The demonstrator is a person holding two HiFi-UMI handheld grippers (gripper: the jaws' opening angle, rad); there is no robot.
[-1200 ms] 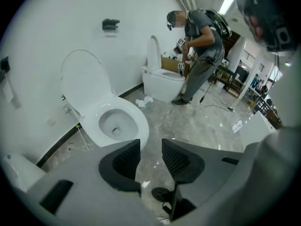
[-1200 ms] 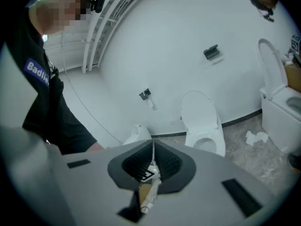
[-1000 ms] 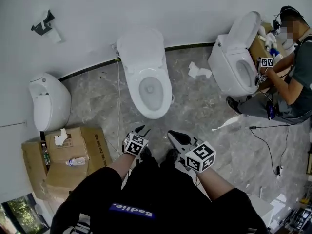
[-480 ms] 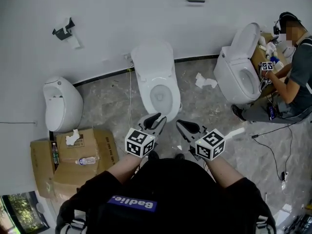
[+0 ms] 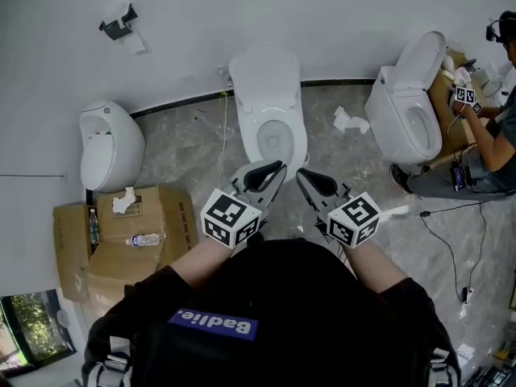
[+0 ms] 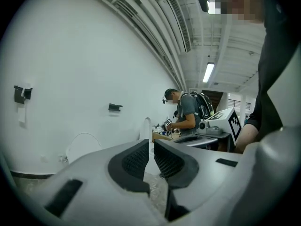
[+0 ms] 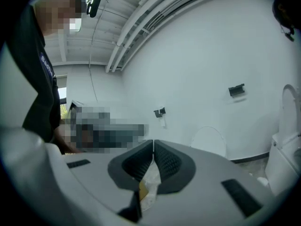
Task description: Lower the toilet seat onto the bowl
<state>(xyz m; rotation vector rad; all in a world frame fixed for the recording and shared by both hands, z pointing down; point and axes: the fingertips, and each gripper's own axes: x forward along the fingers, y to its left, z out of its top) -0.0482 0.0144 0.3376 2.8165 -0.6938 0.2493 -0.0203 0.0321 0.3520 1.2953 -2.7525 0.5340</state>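
Head view: the toilet bowl [image 5: 276,142] sits on the floor against the back wall, mid-frame, directly ahead of me. The toilet seat [image 5: 264,77] appears raised w/ the lid, leaning on the wall behind the bowl. I cannot separate seat from lid. Seat not lowered, not touched.

Left gripper [image 5: 276,170]: jaws have just been closing and are now a narrow slit betw. the pads, w/ nothing in it. Right gripper [image 5: 305,177]: pads meet at the tips, empty. Both hang near the bowl's front rim, well apart from the seat.

Risks (my judgement):
- Jaws this tight cannot take the seat edge and need re-opening first.
- A pinch on smooth plastic may slip, so the seat drops and slams on the bowl.
- Grabbing the lid along w/ the seat would bring both down.

Surroundings:
- Thin hose [image 5: 223,127] runs down the wall at the bowl's left.
- Urinal [image 5: 111,145] and cardboard box [image 5: 121,248] w/ a bottle [image 5: 145,239] on it, toward the floor's left edge.
- Crumpled paper [image 5: 348,121] on the floor to the right.
- Second toilet [image 5: 407,111] and another person [image 5: 493,131] at the right edge.

Nothing stands betw. my grippers and the seat.
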